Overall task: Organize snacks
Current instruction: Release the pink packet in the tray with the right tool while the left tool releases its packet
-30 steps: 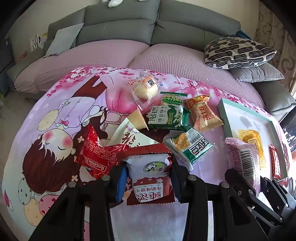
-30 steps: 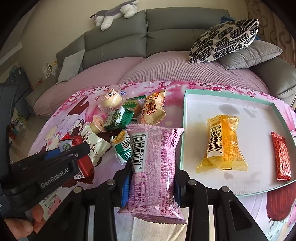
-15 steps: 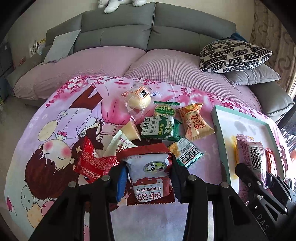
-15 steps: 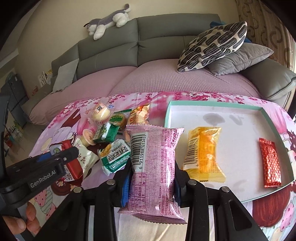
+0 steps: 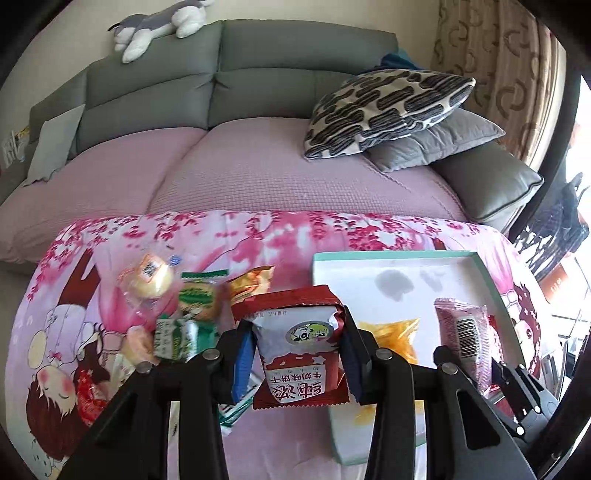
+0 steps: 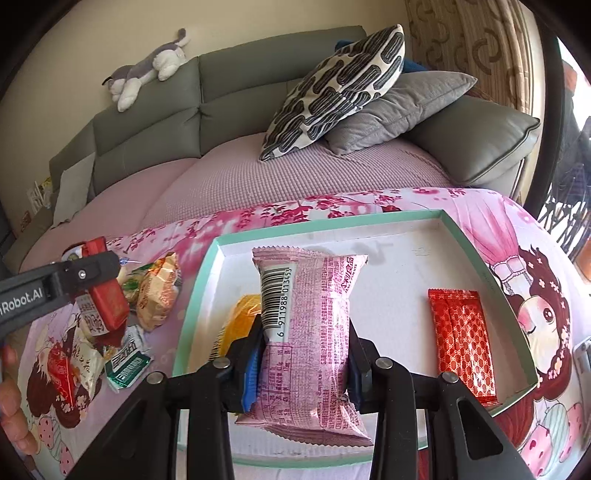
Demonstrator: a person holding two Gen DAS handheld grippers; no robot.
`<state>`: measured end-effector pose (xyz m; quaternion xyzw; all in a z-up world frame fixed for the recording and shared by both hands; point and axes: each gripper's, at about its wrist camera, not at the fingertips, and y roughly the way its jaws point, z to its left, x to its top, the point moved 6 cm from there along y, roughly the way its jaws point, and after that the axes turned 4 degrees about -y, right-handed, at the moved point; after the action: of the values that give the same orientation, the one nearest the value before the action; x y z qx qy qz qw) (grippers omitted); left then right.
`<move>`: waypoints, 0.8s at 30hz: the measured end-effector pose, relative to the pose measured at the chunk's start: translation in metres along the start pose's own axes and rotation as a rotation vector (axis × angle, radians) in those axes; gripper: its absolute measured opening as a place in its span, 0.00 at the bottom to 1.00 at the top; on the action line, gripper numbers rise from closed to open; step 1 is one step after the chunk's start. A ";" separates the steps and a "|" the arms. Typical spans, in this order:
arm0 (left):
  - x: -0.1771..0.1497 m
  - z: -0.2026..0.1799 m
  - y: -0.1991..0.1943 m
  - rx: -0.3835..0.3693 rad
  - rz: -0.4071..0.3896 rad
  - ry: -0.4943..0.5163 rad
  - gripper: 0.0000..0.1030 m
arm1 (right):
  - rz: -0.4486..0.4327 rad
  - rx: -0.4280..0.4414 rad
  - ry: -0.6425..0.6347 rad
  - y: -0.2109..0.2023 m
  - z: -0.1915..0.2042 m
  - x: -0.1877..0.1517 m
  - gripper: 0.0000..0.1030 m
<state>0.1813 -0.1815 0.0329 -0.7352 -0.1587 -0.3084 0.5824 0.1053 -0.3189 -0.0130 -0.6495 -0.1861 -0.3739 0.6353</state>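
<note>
My left gripper [image 5: 295, 350] is shut on a red-and-white biscuit packet [image 5: 300, 347], held in the air at the left rim of the teal-rimmed white tray [image 5: 369, 256]. Over the tray [image 6: 406, 216], my right gripper [image 6: 304, 354] is shut on a pink snack packet [image 6: 306, 325]. In the tray lie a yellow packet [image 6: 240, 314] and a red packet [image 6: 461, 336]. From the left wrist view the pink packet [image 5: 467, 339] and yellow packet [image 5: 391, 332] show too. Loose snacks [image 5: 177, 306] remain piled on the pink cartoon cloth left of the tray.
A grey sofa with a purple cover [image 5: 258, 166] stands behind the table, with a patterned pillow [image 5: 384, 107] and a plush toy [image 5: 155, 26] on it. A person's hand [image 6: 11, 398] shows at the left edge. A green packet [image 6: 127, 365] lies beside the tray.
Both grippers have swung right with their packets. The pink packet now hangs over the tray, and the red-and-white packet has left the pile and reached the tray's left rim.
</note>
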 end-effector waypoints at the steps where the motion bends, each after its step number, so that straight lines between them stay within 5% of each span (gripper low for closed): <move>1: 0.003 -0.010 0.005 -0.017 0.008 0.012 0.42 | 0.001 -0.003 0.009 0.001 -0.005 0.001 0.38; 12: 0.029 -0.090 0.052 -0.095 0.078 0.116 0.42 | 0.026 -0.082 0.060 0.024 -0.057 0.019 0.38; 24: 0.031 -0.114 0.121 -0.097 0.212 0.108 0.42 | 0.136 -0.130 0.087 0.070 -0.096 0.030 0.38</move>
<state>0.2464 -0.3276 -0.0241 -0.7575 -0.0334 -0.2916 0.5831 0.1507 -0.4266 -0.0476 -0.6836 -0.0889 -0.3691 0.6234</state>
